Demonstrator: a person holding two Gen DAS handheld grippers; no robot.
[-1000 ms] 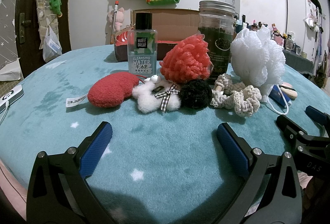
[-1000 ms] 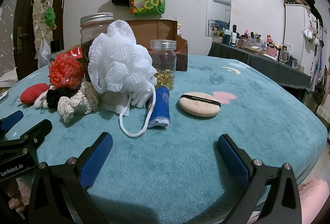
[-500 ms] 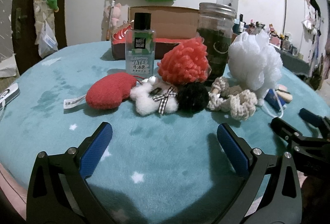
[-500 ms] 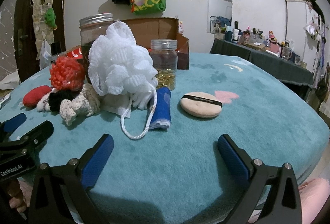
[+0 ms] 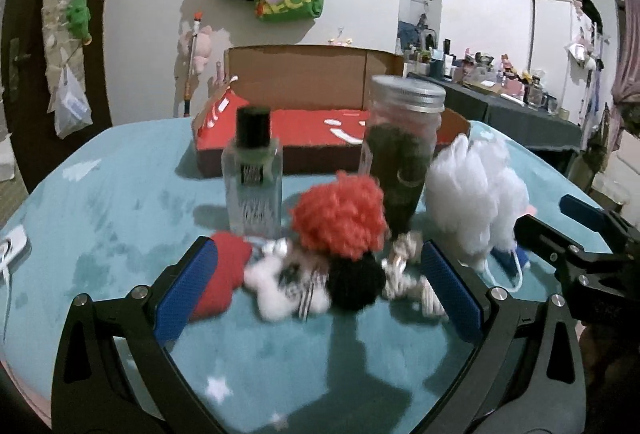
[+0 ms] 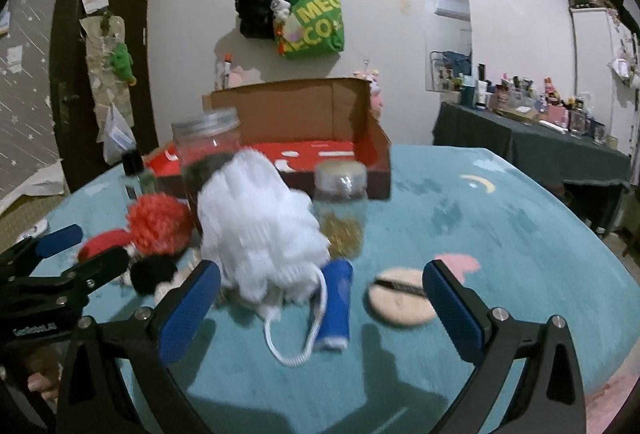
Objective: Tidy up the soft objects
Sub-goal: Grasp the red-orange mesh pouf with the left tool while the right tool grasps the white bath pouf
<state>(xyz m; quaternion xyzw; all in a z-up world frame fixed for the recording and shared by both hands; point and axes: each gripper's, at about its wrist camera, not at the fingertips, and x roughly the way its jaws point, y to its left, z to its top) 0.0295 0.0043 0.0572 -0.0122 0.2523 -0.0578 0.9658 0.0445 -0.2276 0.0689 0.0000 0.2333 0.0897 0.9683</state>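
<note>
A: Left gripper [image 5: 316, 286] state?

B: Jaws were seen spread wide, nothing held. It was held above the teal blanket [image 5: 120, 218], with the soft pile framed between the blue pads [image 5: 186, 288].

A: What was in that pile?

B: A red heart-shaped plush [image 5: 224, 274] was seen at the left, partly hidden by the left pad. Beside it a white fluffy toy [image 5: 280, 290] with a checked bow, then a black pom-pom [image 5: 354, 282], then a cream crocheted scrunchie [image 5: 404, 274] by the right pad. An orange-red pom-pom [image 5: 340, 218] was noted just behind the black one. All blurred.

A: Right gripper [image 6: 320, 310]?

B: Also seen wide apart, nothing held. A white mesh bath pouf [image 6: 260, 230] was placed ahead of its left pad, its cord loop trailing on the blanket. A blue rolled cloth [image 6: 336, 302] was seen touching the pouf, and a round beige powder puff [image 6: 400, 304] lay near the right pad.

A: Hard items?

B: A clear bottle [image 5: 252, 178] with a black cap and a tall dark-filled jar [image 5: 402, 158] were stood behind the soft things; a small jar [image 6: 340, 210] of gold bits was seen behind the pouf. An open cardboard box [image 6: 304, 150] with a red floor was set at the back.
</note>
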